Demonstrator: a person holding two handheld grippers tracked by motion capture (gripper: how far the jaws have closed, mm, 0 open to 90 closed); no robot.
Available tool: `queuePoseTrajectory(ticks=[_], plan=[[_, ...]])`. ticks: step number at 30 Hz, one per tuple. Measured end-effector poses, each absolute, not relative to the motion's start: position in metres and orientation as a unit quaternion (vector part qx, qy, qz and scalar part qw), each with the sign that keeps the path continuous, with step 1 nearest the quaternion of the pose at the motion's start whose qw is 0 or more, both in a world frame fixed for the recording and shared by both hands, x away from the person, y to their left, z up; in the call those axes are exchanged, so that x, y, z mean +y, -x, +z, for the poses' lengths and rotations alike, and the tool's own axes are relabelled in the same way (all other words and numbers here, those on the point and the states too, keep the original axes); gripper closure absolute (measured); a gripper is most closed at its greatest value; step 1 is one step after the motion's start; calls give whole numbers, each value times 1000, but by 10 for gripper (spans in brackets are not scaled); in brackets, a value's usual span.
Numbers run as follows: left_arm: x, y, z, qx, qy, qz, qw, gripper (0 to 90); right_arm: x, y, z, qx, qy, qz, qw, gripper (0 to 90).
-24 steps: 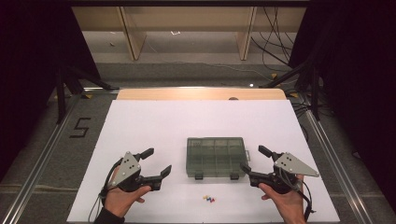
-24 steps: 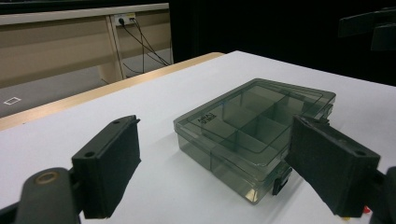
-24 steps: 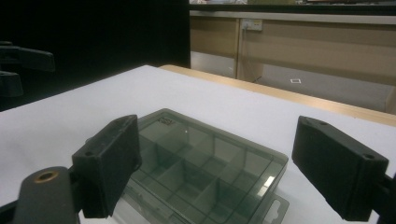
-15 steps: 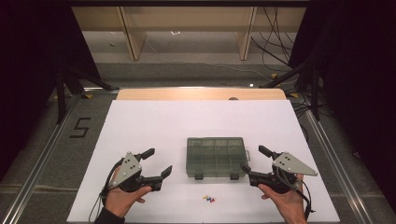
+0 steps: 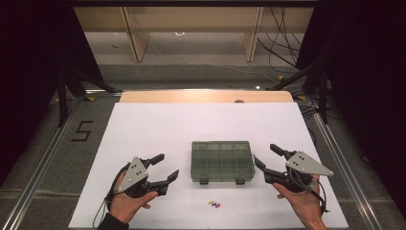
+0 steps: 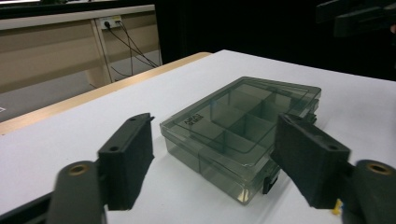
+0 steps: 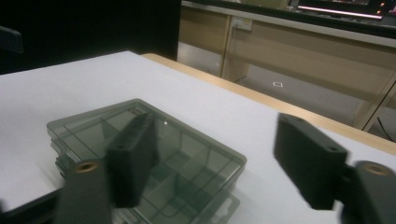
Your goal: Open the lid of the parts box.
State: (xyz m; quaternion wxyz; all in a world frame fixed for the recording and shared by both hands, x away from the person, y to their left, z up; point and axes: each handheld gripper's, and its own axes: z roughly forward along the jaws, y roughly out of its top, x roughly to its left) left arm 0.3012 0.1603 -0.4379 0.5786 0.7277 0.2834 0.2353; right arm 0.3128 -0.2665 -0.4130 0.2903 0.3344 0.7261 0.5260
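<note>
A closed, smoky clear plastic compartment box [image 5: 222,161] sits low at centre on the white bench [image 5: 206,124]. The left hand-held gripper [image 5: 165,168] at lower left and the right hand-held gripper [image 5: 266,156] at lower right flank it. Both gape, holding nothing.

We see a white surface [image 5: 158,129] carrying a closed grey compartment box [image 5: 221,161] and small coloured pins [image 5: 214,204] just before it.

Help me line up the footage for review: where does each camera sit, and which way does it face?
High view: above the near edge, looking forward and down on the table; both hands, left claw and right claw show.
Left gripper view: on the left claw, facing the box; its jaws show.
Right gripper view: on the right claw, facing the box from the opposite side; its jaws show.
All share the box.
</note>
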Motion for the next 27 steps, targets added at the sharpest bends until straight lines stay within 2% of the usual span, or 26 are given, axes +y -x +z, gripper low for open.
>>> queuePoseTrajectory(ticks=[2,4,6,7,8,9,13,14,15,23,27], plan=[[159,-302,-439,280,-731,228,579,336,-269,-314,-413,727,-337,523,291,375],[158,-303,-440,274,-737,217,579,417,-274,-318,-415,731,-340,523,278,449],[155,-304,-442,269,-744,208,576,459,-277,-321,-418,739,-341,515,269,525],[152,-304,-444,268,-750,199,571,525,-280,-322,-420,754,-339,497,264,576],[152,-304,-444,268,-750,199,571,545,-280,-322,-420,754,-339,497,264,576],[150,-305,-445,266,-752,196,570,578,-283,-324,-422,765,-335,484,260,634],[143,-308,-450,259,-767,188,556,648,-285,-327,-426,773,-329,478,255,694],[142,-310,-452,255,-773,187,551,671,-286,-328,-427,777,-328,472,255,727],[141,-311,-453,253,-778,184,545,718,-287,-329,-428,781,-321,466,265,798],[139,-318,-462,253,-794,175,525,838,-292,-333,-431,791,-315,461,250,888],[139,-322,-466,259,-797,170,518,871,-292,-334,-434,801,-309,452,241,900]])
